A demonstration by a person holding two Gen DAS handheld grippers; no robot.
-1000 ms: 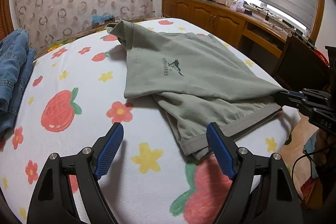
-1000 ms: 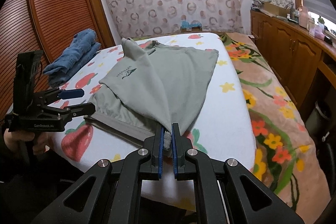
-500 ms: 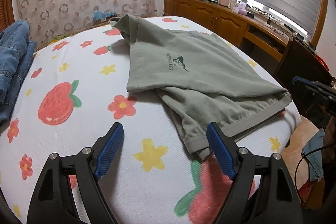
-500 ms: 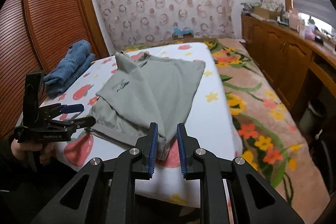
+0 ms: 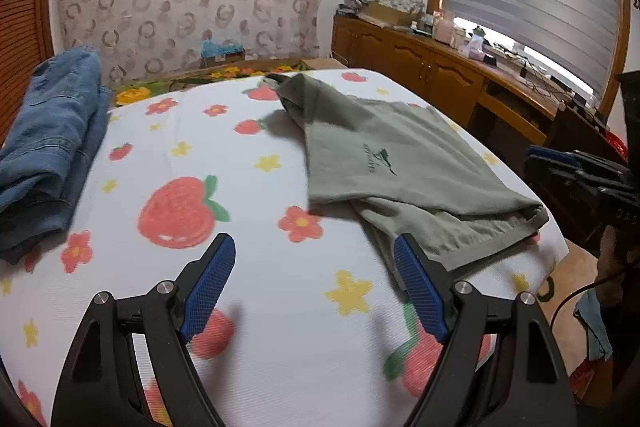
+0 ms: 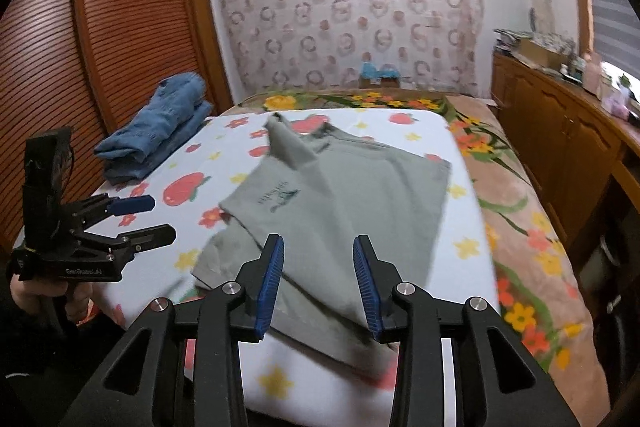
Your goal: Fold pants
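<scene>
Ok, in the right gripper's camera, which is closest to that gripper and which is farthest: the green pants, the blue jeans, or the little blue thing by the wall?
1. Green pants: right ahead of the right gripper.
2. Blue jeans: farther back, left side of the bed.
3. Little blue thing: farthest, against the patterned wall.

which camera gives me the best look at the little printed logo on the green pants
The left wrist view. There the logo on the green pants lies sharp and unobstructed in the middle of the frame. In the right wrist view the same logo appears smaller and motion-blurred, though uncovered.
</scene>
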